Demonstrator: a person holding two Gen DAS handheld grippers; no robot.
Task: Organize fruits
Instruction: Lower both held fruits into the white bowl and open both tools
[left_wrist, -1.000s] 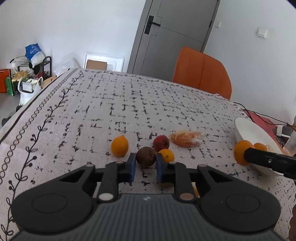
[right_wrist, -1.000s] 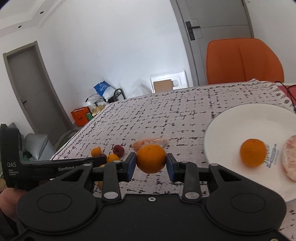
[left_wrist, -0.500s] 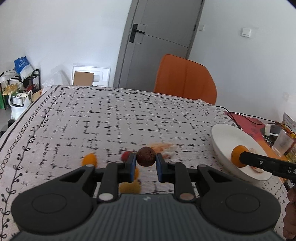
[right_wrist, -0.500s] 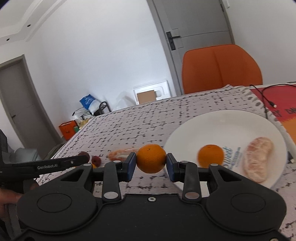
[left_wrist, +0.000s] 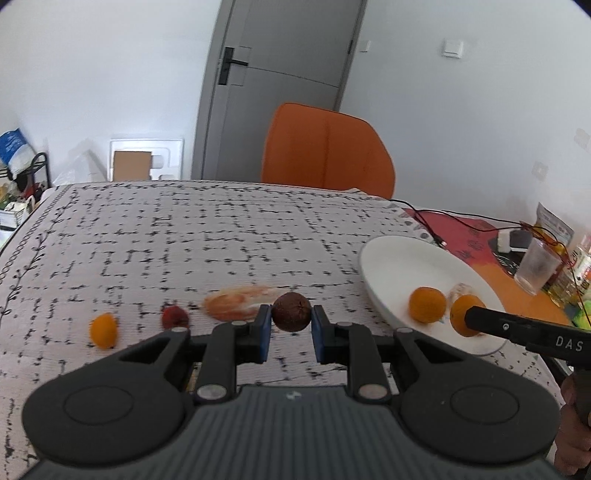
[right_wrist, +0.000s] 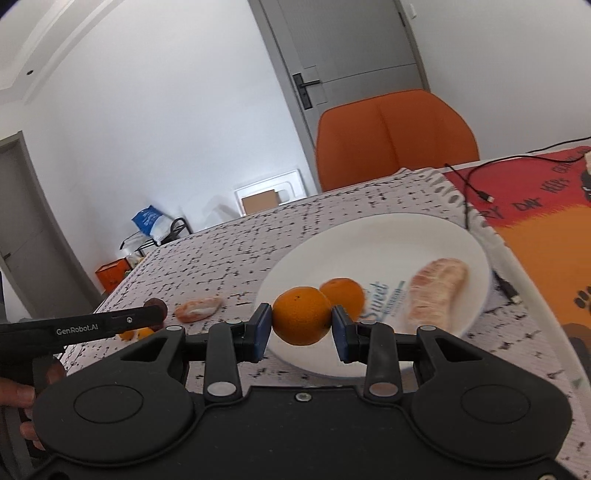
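Observation:
My left gripper (left_wrist: 290, 322) is shut on a dark brown round fruit (left_wrist: 291, 311) and holds it above the tablecloth, left of the white plate (left_wrist: 384, 258). My right gripper (right_wrist: 302, 322) is shut on an orange (right_wrist: 301, 320) and holds it over the near rim of the plate (right_wrist: 369, 236). The plate holds another orange (right_wrist: 345, 293) and a peeled citrus piece (right_wrist: 437, 290). On the cloth lie a peeled citrus piece (left_wrist: 240, 302), a red fruit (left_wrist: 173, 317) and a small orange (left_wrist: 104, 329).
An orange chair (left_wrist: 325, 147) stands at the table's far edge. A cable (right_wrist: 476, 188) runs over a red and orange mat (right_wrist: 546, 229) right of the plate. A clear cup (left_wrist: 535, 267) and packets stand at the far right.
Both grippers moved right with their fruit. The left lifted the brown fruit off the cloth toward the plate. The right carried its orange over the plate's near rim.

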